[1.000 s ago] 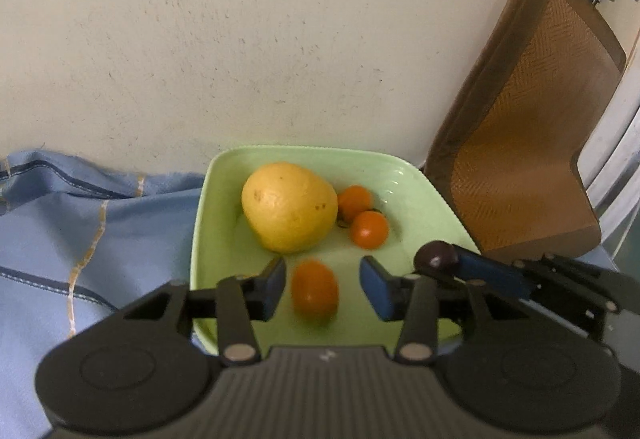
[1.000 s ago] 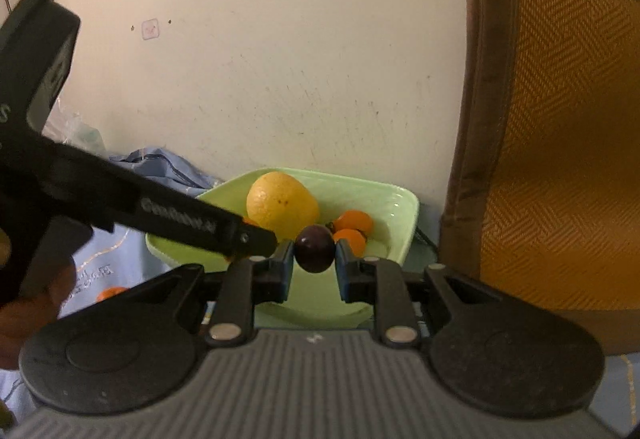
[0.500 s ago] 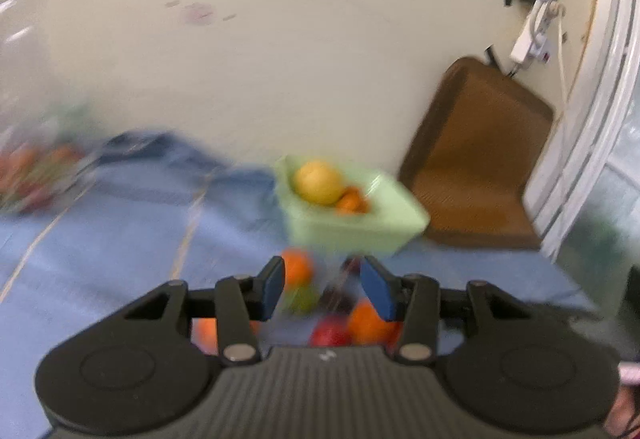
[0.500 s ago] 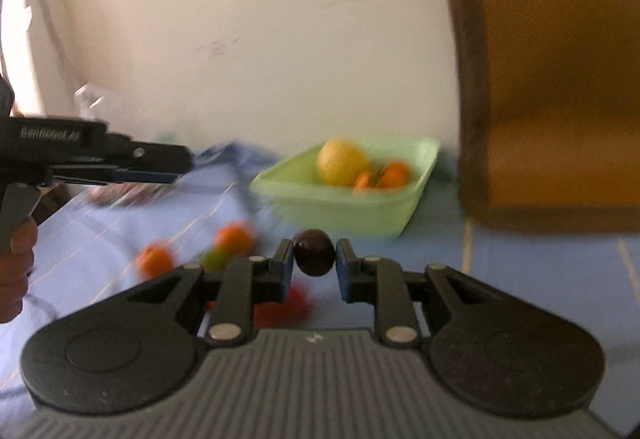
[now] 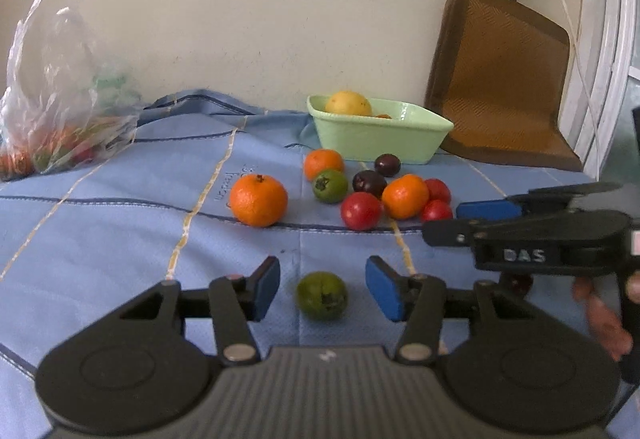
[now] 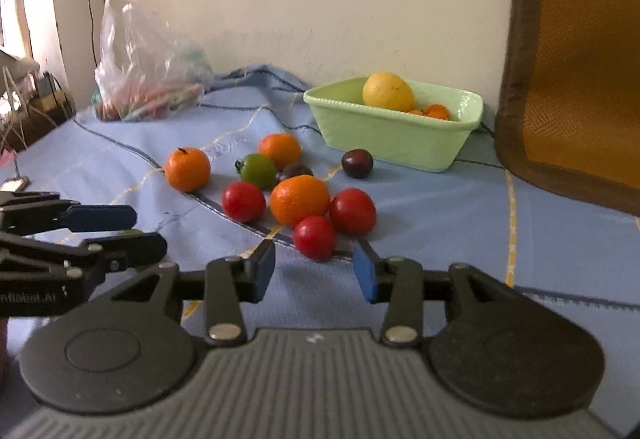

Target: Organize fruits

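Oranges [image 5: 259, 200], red tomatoes [image 6: 314, 237], a green fruit [image 6: 259, 170] and dark plums [image 6: 357, 163] lie loose on the blue cloth in front of a pale green bowl [image 5: 380, 143]. The bowl holds a big yellow fruit [image 5: 348, 103] and small oranges. My left gripper [image 5: 324, 291] is opening, with another green fruit [image 5: 322, 295] on the cloth between its pads, untouched. My right gripper [image 6: 316, 275] is opening with nothing between its pads, just short of a red tomato. A dark round fruit [image 5: 518, 283] lies under the right gripper [image 5: 460, 223].
A clear plastic bag [image 5: 60, 99] of produce sits at the back left against the wall. A brown woven seat pad [image 6: 580, 59] leans on the wall right of the bowl. The left gripper [image 6: 132, 229] juts in at the left of the right wrist view.
Both grippers have drawn back from the bowl to the near side of the loose fruit. The right gripper has opened and no longer holds the dark plum. The left jaws have widened.
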Motion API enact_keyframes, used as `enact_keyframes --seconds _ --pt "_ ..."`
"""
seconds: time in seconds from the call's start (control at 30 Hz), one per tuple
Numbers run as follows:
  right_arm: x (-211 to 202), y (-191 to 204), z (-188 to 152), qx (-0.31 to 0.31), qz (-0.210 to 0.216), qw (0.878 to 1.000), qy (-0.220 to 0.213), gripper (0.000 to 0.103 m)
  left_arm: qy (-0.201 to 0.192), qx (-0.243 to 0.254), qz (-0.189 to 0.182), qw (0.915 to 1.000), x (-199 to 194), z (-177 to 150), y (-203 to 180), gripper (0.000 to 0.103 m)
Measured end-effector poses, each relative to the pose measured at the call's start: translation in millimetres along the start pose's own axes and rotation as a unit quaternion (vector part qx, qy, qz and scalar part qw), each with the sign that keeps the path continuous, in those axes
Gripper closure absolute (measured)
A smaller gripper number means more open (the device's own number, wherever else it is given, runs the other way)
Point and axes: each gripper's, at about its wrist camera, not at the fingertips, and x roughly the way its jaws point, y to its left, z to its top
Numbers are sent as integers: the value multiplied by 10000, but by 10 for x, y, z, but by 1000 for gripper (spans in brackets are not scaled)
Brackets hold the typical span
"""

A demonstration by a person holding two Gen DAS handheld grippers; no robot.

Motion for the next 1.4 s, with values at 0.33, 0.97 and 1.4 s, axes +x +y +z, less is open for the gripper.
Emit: enact_keyframes --seconds 0.33,0.97,1.4 --pt "-353 -169 -60 338 23 9993 -172 57 93 -452 -196 9987 10 -17 162 57" --pt "-610 248 -349 -283 512 9983 -80 75 -245 -632 -439 9967 -78 -5 220 51" --pt "551 -713 802 426 -640 9945 -717 75 -91 -911 -421 9949 1 2 274 49"
